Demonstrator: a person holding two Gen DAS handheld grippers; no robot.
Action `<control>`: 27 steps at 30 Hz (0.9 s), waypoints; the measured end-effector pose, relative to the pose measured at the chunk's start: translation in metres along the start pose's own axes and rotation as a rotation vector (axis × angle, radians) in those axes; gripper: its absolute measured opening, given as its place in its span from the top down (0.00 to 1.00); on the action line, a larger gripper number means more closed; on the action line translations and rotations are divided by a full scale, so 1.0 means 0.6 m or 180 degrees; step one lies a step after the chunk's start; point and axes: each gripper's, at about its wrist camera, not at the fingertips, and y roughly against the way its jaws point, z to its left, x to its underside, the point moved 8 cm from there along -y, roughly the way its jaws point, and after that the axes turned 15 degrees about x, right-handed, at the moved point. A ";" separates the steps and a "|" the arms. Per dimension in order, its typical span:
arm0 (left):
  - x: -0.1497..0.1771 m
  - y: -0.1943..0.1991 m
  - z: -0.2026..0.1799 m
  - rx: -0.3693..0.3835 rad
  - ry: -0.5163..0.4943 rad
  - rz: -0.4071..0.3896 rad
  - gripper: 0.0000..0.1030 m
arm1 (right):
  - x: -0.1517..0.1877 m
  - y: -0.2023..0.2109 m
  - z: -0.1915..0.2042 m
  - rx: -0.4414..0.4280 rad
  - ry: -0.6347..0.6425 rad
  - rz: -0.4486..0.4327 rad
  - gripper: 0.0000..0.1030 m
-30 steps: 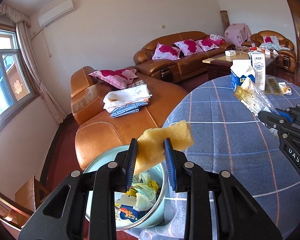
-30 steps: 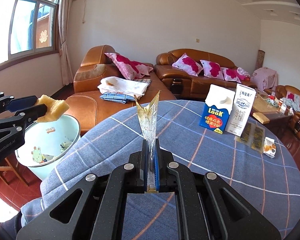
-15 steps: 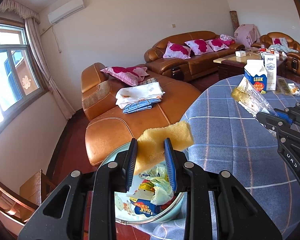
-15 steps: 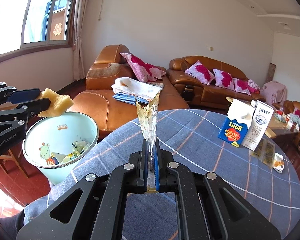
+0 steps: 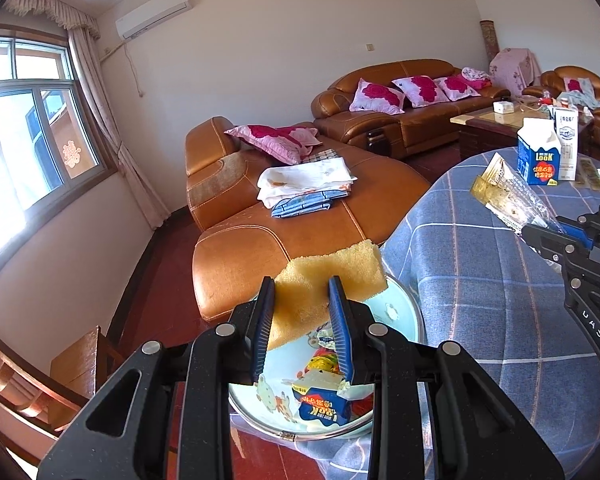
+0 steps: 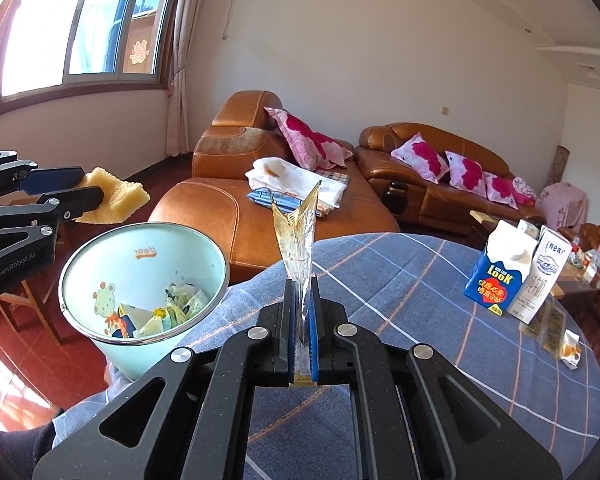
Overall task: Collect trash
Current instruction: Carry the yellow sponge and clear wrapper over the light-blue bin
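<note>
My left gripper (image 5: 302, 286) is shut on a yellow sponge (image 5: 332, 276), held above the far rim of a pale blue waste bin (image 5: 404, 312) with several wrappers and a carton inside. In the right wrist view the same sponge (image 6: 114, 200) hangs beyond the bin (image 6: 140, 240), at the left. My right gripper (image 6: 300, 280) is shut on a clear, yellow-stained plastic wrapper (image 6: 296, 236) that stands upright over the blue checked tablecloth (image 6: 420, 280). The left wrist view shows that wrapper (image 5: 504, 196) at the right.
A blue milk carton (image 6: 496, 272) and a white carton (image 6: 540, 276) stand on the table with small packets (image 6: 556, 328) beside them. A brown leather sofa (image 6: 236, 208) with folded cloths lies behind the bin. A wooden chair (image 5: 80, 364) is at the left.
Both grippers have swung left, toward the bin. The bin now sits under the sponge and nearer the wrapper. Both grips are unchanged.
</note>
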 end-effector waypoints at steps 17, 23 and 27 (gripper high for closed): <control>0.015 0.002 0.053 -0.0237 0.0055 0.0067 0.73 | -0.013 -0.008 0.046 -0.0167 0.0133 -0.0088 0.94; 0.018 0.003 0.070 -0.0303 0.0065 0.0080 0.73 | -0.018 -0.011 0.055 -0.0209 0.0165 -0.0108 0.94; 0.020 0.003 0.077 -0.0341 0.0072 0.0095 0.73 | -0.020 -0.010 0.061 -0.0228 0.0190 -0.0129 0.94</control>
